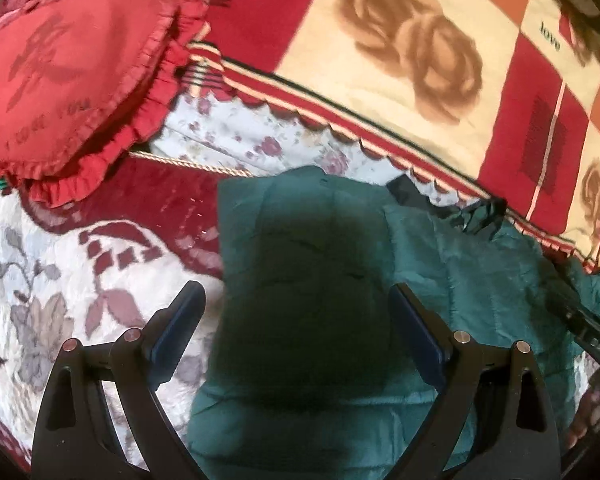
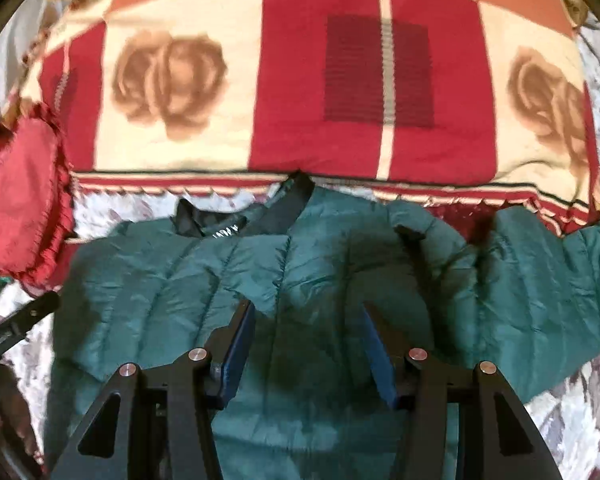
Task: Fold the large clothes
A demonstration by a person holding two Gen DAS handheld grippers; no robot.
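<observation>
A dark green quilted puffer jacket [image 2: 180, 280] lies spread on a floral bedspread [image 2: 572, 412], black collar [image 2: 288, 204] at the far side and one sleeve [image 2: 560, 292] stretched to the right. It also shows in the left wrist view [image 1: 440, 264], its left part folded flat. My left gripper [image 1: 296, 296] is open and empty, just above the jacket's left part. My right gripper [image 2: 308, 314] is open and empty, just above the jacket's middle. The other gripper shows at the right edge of the left wrist view [image 1: 588, 320] and at the left edge of the right wrist view [image 2: 16, 324].
A red frilled heart cushion [image 1: 72, 68] lies at the far left; it also shows in the right wrist view [image 2: 20, 200]. A red and cream rose-patterned blanket [image 2: 300, 92] covers the bed beyond the jacket. The floral bedspread [image 1: 40, 280] shows to the left.
</observation>
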